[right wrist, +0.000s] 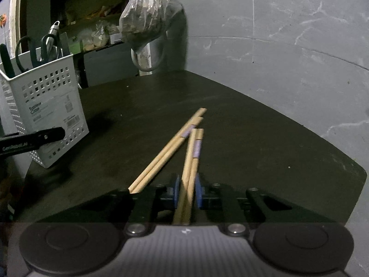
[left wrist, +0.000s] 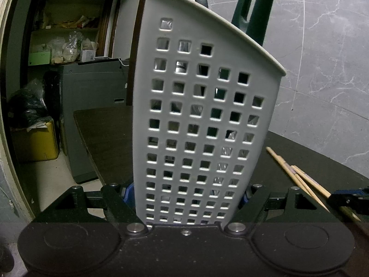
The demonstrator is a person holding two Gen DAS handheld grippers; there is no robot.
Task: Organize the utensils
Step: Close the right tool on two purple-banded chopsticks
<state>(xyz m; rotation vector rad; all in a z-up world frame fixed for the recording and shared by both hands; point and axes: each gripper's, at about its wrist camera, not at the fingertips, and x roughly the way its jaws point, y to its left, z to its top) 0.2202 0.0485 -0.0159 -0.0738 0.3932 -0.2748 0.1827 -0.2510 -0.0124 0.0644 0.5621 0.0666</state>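
Keep your left gripper [left wrist: 186,196] clamped on the white perforated plastic caddy [left wrist: 203,115]; with the right gripper [right wrist: 187,192] fingers pinching the purple-banded wooden chopstick pair [right wrist: 192,159], lift it level off the dark counter [right wrist: 253,138].

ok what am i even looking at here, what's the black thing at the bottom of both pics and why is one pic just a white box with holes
The black shape at the bottom of each picture is a handheld two-finger gripper; a person holds one in each hand, and a wide-angle camera on each looks forward along its fingers.

The left camera's picture is filled by the white perforated utensil holder because the left gripper is clamped on its sides. A dark green handle sticks out of its top.

The right camera's picture shows the dark table against a grey wall. The right gripper has its blue pads on one pair of wooden chopsticks. A second pair lies loose on the table beside it. The same holder stands at the left.
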